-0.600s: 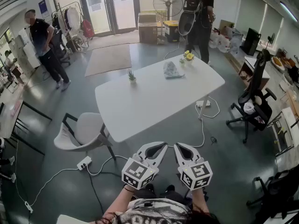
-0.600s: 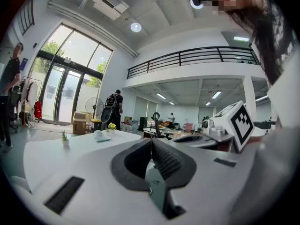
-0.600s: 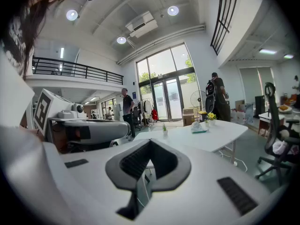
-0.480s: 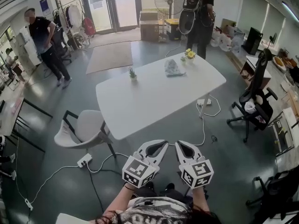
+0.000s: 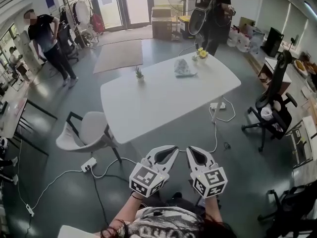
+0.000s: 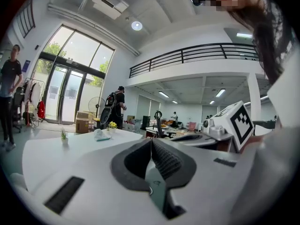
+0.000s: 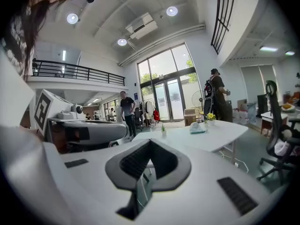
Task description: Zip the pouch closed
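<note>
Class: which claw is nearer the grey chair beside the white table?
Left. In the head view the left claw is right of and below the grey chair; the right claw lies farther right, beyond the left one.

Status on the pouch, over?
Left hand-held gripper shut, empty; right hand-held gripper same. Pouch on table, far end. Chair, floor cable ahead.

I see a bright, daylit hall: light floods through the tall glass entrance doors (image 6: 65, 93) and round white ceiling lamps (image 7: 72, 18). Both gripper views bow and go black at the corners; the white plastic left gripper (image 6: 151, 142) smears soft up close.
</note>
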A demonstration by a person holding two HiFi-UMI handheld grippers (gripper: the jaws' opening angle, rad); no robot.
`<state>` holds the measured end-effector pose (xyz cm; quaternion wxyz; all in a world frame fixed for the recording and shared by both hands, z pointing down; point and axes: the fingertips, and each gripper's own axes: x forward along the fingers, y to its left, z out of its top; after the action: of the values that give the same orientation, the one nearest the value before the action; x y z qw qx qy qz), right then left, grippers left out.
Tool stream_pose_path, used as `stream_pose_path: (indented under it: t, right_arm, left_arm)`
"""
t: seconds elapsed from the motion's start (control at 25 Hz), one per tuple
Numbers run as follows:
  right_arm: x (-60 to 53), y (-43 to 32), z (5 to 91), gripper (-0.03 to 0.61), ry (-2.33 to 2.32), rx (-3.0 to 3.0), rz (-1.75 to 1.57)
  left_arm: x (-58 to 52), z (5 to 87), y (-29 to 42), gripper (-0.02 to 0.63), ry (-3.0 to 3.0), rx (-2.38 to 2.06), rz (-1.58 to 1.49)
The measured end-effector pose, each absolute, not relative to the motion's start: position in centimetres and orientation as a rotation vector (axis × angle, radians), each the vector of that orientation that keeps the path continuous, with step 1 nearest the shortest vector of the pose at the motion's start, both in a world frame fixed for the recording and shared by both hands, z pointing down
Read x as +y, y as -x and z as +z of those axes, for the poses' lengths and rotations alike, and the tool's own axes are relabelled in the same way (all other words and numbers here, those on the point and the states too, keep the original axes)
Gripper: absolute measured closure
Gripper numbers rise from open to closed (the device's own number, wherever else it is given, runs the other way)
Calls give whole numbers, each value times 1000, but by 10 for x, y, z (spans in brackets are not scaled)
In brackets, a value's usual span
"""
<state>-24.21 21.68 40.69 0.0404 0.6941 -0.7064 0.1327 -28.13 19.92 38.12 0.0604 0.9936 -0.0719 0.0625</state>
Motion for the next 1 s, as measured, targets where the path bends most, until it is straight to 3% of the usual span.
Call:
stream_pose_path:
  t: [0.52, 1.0]
  right_arm:
    - [233, 185, 429, 581, -2074, -2220, 457]
    - [177, 117, 441, 581, -2091, -2221, 492]
  left_arm:
    - [209, 394, 228, 600, -2988, -310, 214]
    - [151, 404, 156, 600, -3001, -285, 267]
